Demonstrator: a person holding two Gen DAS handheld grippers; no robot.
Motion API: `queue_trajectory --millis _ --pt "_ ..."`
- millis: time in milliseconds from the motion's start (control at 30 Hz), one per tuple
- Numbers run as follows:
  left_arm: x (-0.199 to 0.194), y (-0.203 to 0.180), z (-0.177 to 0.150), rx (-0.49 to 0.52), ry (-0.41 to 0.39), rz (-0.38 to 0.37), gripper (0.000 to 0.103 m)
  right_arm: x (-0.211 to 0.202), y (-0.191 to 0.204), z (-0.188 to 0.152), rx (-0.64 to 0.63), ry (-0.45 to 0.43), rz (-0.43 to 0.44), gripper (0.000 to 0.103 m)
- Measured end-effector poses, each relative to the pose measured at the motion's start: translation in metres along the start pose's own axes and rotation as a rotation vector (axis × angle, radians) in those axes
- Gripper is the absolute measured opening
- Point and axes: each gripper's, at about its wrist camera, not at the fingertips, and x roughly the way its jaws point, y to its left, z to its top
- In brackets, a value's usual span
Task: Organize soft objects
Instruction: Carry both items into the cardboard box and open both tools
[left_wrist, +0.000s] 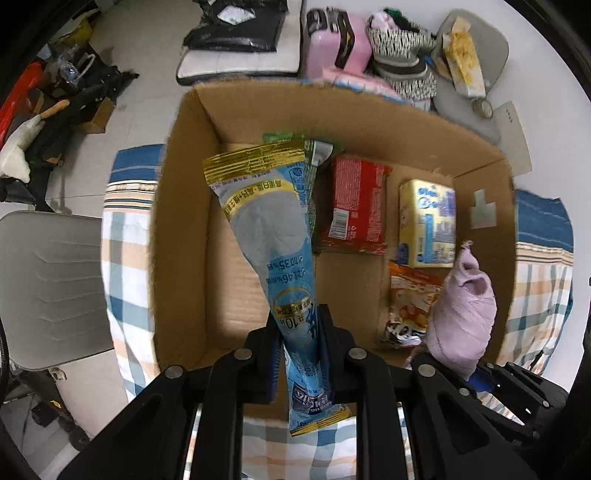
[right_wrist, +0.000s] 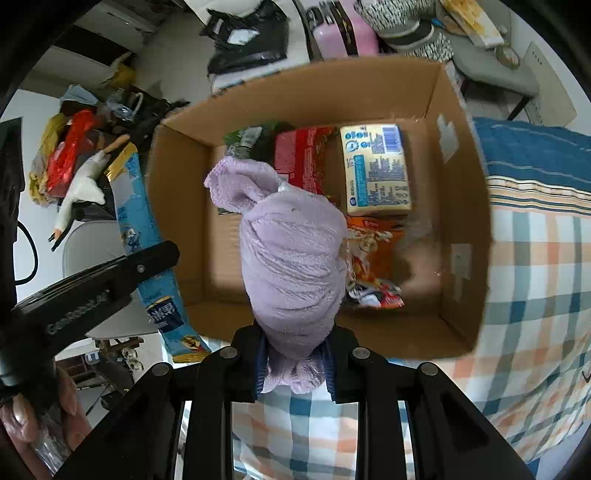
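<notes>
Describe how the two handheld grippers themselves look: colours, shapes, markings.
Both the left gripper and the right gripper are matte black, with angular linkage bars joined by round silver pivot pins and blue pads lining the fingers. The right wrist view shows pale embossed lettering on the left gripper's side; a bare hand grips it.

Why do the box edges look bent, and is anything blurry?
Left wrist view: the fisheye lens bows the cardboard box, and the lilac towel smears slightly. Right wrist view: the same bowing; the orange packet is softly blurred.
</notes>
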Motion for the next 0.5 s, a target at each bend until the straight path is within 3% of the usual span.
queue_trajectory --millis 500 --pt "0.048 0.005 0.017 0.014 0.084 0.016 0.02 0.068 0.0 0.03 0.002 0.103 -0.057 0.028"
